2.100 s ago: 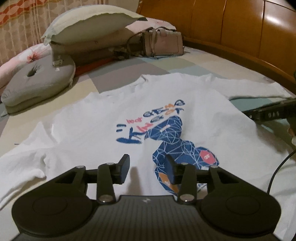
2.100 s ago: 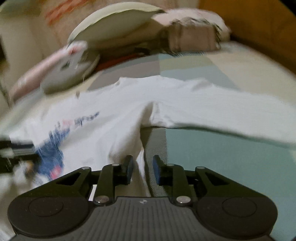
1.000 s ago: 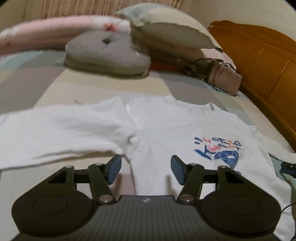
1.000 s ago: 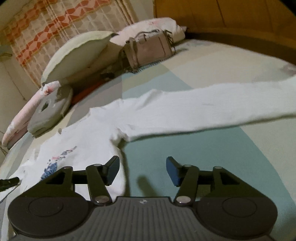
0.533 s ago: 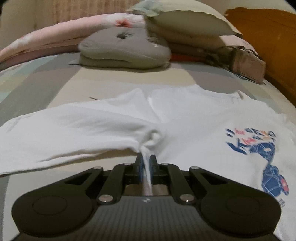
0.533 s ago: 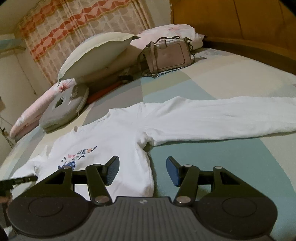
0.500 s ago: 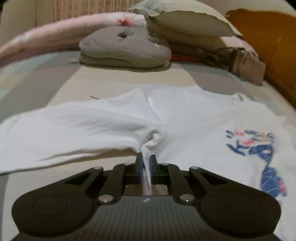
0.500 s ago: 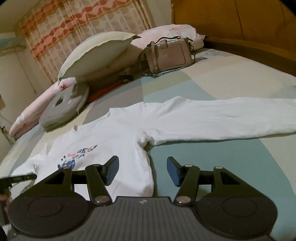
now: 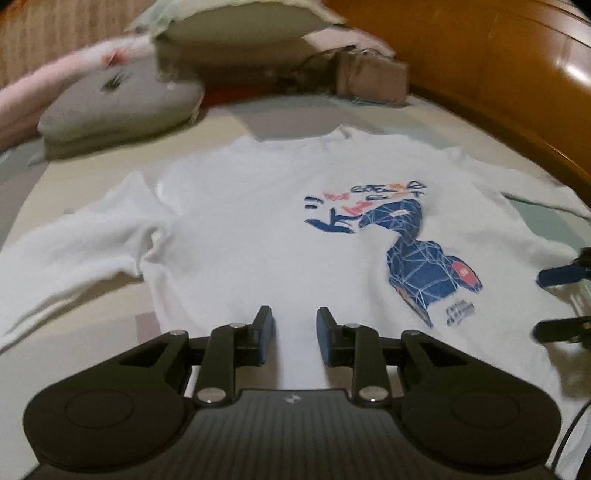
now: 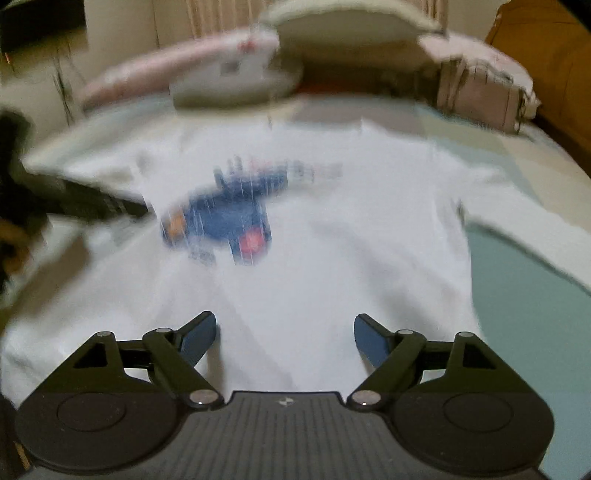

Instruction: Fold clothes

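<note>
The white shirt lies flat across the bed, so a gripper can pass freely anywhere over its body. Beyond the shirt's collar the way is blocked by a grey cushion, a large pillow stacked behind it, and a tan handbag. To the right of the shirt a wooden headboard rises as a wall along the bed's edge. The right gripper hangs at the shirt's right side, narrowing that approach. Left of the shirt, beyond its spread sleeve, bare bedding leaves open room. The right wrist view is blurred; there the left gripper seems to reach in over the shirt's left edge.
</note>
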`<state>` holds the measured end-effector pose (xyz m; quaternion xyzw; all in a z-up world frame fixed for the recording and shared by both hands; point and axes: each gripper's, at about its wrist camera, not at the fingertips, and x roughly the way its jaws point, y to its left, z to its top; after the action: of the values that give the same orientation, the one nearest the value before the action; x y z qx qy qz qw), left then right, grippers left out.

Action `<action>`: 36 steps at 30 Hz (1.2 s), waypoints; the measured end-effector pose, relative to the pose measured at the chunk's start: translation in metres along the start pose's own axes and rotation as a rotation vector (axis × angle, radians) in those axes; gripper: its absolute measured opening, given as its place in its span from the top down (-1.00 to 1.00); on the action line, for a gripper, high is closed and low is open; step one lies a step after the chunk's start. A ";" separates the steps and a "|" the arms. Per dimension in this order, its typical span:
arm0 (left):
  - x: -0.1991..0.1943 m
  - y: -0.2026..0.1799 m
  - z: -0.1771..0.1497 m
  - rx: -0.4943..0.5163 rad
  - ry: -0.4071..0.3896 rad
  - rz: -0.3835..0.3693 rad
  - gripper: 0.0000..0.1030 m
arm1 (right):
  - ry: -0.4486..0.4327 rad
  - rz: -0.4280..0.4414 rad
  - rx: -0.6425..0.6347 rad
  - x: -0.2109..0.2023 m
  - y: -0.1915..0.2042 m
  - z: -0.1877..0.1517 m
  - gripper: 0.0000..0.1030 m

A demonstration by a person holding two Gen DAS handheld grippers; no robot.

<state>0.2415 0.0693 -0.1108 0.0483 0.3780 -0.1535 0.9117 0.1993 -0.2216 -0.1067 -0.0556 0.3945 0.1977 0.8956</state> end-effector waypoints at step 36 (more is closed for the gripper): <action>-0.044 -0.015 -0.028 0.162 -0.025 -0.038 -0.37 | -0.038 0.015 -0.062 -0.049 0.080 -0.012 -0.98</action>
<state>0.1880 0.0717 -0.0992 0.1129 0.3538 -0.2012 0.9064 0.1294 -0.1671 -0.0747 -0.0767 0.3716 0.2175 0.8993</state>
